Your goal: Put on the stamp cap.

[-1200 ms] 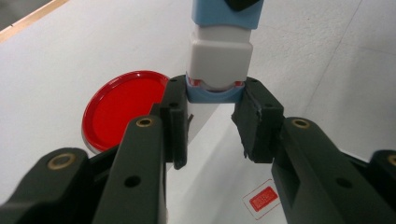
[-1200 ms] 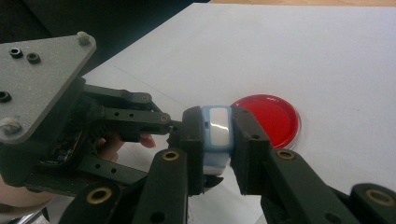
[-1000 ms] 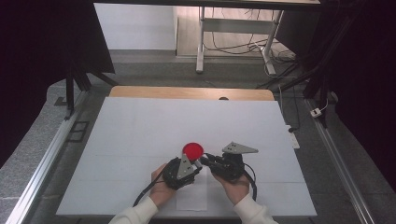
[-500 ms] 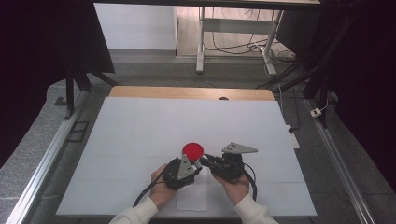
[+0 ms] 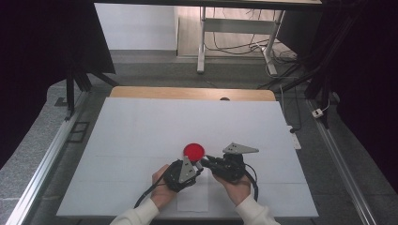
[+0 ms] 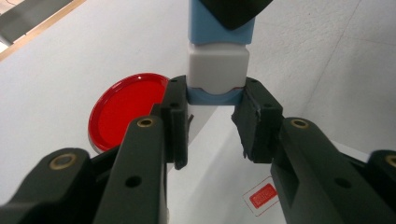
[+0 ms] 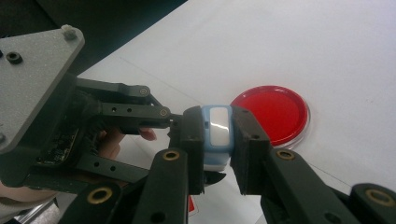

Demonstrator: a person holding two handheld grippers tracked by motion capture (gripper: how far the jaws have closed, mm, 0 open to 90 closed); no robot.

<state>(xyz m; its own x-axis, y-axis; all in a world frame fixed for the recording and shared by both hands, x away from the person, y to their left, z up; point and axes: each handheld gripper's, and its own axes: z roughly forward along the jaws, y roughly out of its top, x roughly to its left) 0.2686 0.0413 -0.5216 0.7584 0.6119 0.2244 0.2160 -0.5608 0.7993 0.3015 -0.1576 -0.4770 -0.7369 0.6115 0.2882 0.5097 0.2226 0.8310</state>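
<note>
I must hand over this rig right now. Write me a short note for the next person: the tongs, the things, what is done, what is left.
Right tongs: shut on the blue and white block, held above the table.
Left tongs: jaws on both sides of the block's near end; full clamping cannot be judged.
Red dish: flat on the white table, just beyond both tongs, nothing in it.
Done: block lifted and held between both tongs.
Left: probably pull the block apart or pass it over, perhaps toward the dish.

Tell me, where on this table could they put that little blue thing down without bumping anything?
Nearly anywhere. The white table is bare from the red disc back to the wooden strip, and out to both side edges. It is crowded only near the front edge, where the left gripper and right gripper meet on the blue-and-white block beside the disc.
</note>
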